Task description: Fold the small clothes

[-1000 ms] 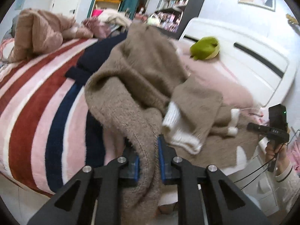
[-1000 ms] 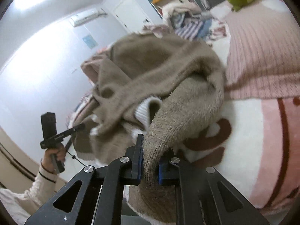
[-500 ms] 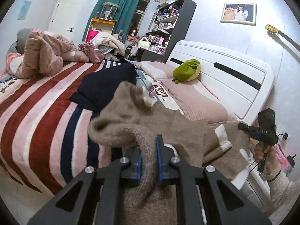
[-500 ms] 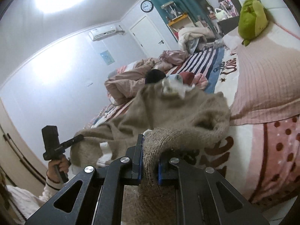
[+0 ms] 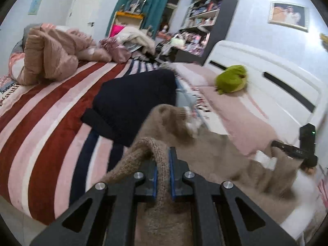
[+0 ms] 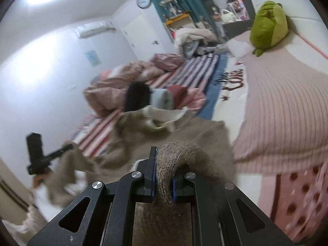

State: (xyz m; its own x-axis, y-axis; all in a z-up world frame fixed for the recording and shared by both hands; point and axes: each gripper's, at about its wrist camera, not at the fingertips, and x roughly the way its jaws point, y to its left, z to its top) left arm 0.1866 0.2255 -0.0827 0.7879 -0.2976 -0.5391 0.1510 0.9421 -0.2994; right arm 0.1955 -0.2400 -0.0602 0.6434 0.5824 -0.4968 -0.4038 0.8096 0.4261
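Observation:
A fuzzy tan knit sweater [image 5: 215, 155] with white trim is stretched low over the near side of the bed between my two grippers. My left gripper [image 5: 163, 174] is shut on one edge of it; the knit bulges up between its blue pads. My right gripper [image 6: 163, 176] is shut on the other edge [image 6: 176, 160]. Each gripper shows in the other's view, the right one at the right [image 5: 295, 151], the left one at the left [image 6: 49, 157]. The sweater's white-lined neck opening [image 6: 164, 114] faces away from me.
A folded navy garment [image 5: 133, 100] lies on the red, pink and navy striped blanket [image 5: 41, 123]. A pink quilt heap [image 5: 51, 53] sits far left. A green plush [image 5: 231, 80] rests on the pink bedspread by the white headboard [image 5: 276, 71]. A cluttered bookshelf [image 5: 205, 22] stands behind.
The sweater hung bunched high in front of both cameras; now it has come down and spread out low over the bed. Both grippers stay shut on it.

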